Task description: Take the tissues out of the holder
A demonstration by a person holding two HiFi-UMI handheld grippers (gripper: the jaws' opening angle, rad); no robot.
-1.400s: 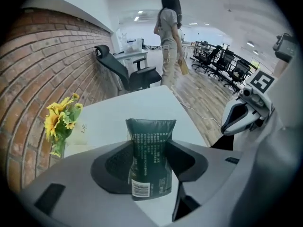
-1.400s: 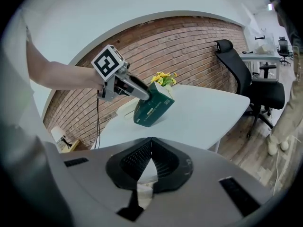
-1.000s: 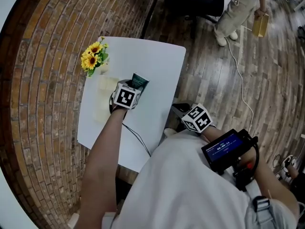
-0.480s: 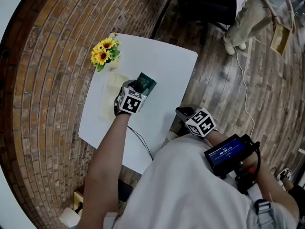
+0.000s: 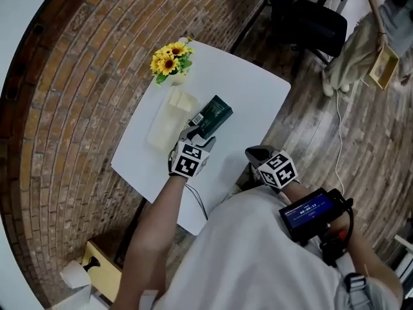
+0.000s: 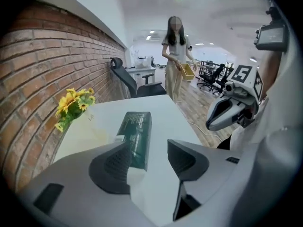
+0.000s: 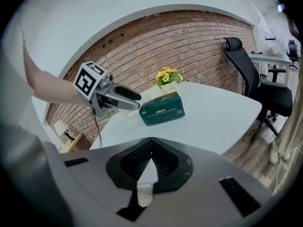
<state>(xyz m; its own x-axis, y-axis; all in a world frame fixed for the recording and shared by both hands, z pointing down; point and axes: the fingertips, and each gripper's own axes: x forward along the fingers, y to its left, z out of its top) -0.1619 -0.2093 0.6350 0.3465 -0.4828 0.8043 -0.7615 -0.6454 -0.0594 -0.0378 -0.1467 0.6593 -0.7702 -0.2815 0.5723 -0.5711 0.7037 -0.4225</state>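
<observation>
A dark green tissue pack (image 5: 215, 113) (image 6: 136, 136) (image 7: 163, 109) lies flat on the white table (image 5: 251, 89). Beside it, toward the wall, lies a pale translucent holder (image 5: 169, 118). My left gripper (image 5: 197, 131) (image 6: 149, 148) hovers just short of the pack's near end. It is open, its jaws a little wider than a second ago, with nothing between them. My right gripper (image 5: 260, 154) (image 7: 150, 145) hangs off the table's near right edge, its jaw tips meeting, shut. It points toward the pack from a distance.
A small vase of sunflowers (image 5: 171, 60) (image 7: 168, 74) stands at the table's far corner by the brick wall. A black office chair (image 5: 316, 21) (image 7: 251, 74) sits beyond the table. A person (image 6: 176, 56) stands further back. A cable (image 5: 193, 199) trails from my left gripper.
My left gripper has drawn back from the green pack toward the near side of the table. The pack now lies fully in view ahead of it. The head view has shifted.
</observation>
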